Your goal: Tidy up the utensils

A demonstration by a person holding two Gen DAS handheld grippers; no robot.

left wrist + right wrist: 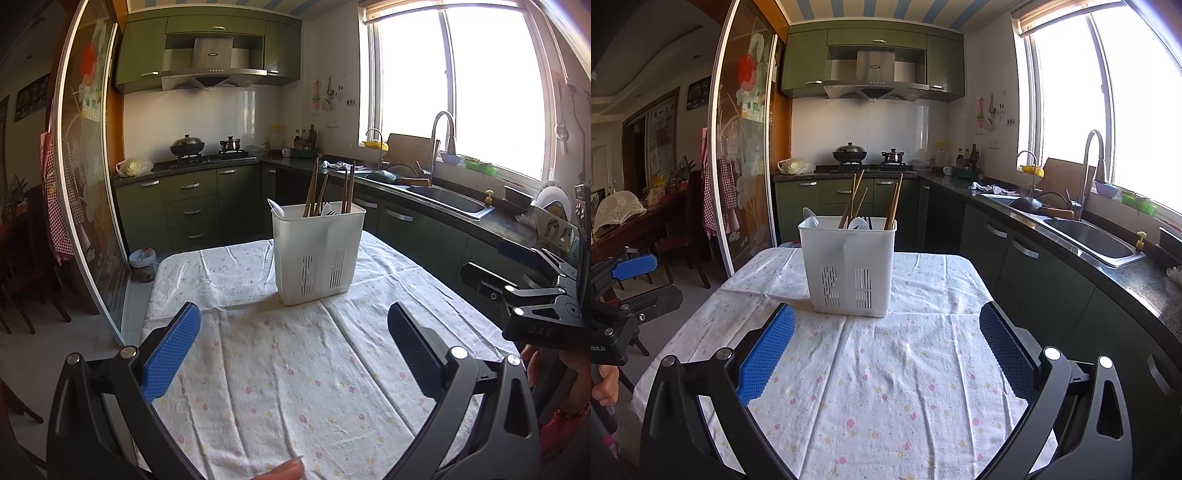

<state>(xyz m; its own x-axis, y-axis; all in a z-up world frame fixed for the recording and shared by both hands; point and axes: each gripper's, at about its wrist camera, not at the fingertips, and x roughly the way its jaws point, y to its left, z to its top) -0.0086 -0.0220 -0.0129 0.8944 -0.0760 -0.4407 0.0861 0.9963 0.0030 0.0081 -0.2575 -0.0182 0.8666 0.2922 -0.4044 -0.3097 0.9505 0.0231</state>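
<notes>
Both wrist cameras sit low over the near end of the cloth-covered table [295,387], looking forward along their own fingers toward the white utensil holder [319,254]. The left view stands left of the holder, angled rightward; the right view stands right of it. Both share the holder, the table and the stove wall behind it.

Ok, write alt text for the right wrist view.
A white plastic utensil caddy holding wooden chopsticks and white spoons stands on a floral tablecloth, ahead of the open, empty right hand-held gripper. Behind is a green kitchen; the left hand-held gripper shows at the left edge.
</notes>
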